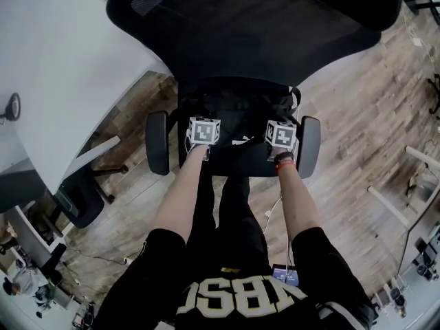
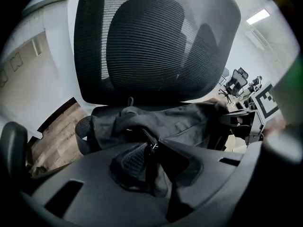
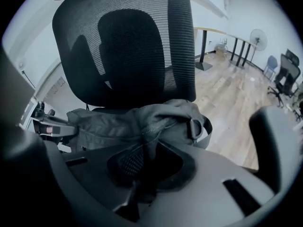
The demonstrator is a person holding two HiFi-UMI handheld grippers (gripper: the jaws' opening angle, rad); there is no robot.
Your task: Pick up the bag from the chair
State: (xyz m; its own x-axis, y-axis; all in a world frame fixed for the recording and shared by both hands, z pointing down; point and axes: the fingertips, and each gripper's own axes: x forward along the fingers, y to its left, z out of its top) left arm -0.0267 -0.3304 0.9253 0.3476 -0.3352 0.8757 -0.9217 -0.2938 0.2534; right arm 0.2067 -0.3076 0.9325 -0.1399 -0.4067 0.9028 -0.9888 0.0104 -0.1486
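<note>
A dark fabric bag (image 1: 240,108) lies crumpled on the seat of a black mesh-backed office chair (image 1: 261,26). Both grippers are at the bag's near side, above the seat's front edge. In the left gripper view, my left gripper (image 2: 150,162) is shut on a fold of the bag (image 2: 161,119) beside its zipper. My right gripper (image 3: 142,167) is shut on another fold of the bag (image 3: 142,119), near a strap with a ring. In the head view the marker cubes of the left gripper (image 1: 204,129) and right gripper (image 1: 282,134) hide the jaws.
The chair's armrests (image 1: 157,143) (image 1: 309,146) flank both grippers closely. A white desk (image 1: 55,67) stands to the left over a wood floor (image 1: 357,115). Another dark chair (image 1: 79,201) is at lower left, and white table legs (image 1: 388,205) at right.
</note>
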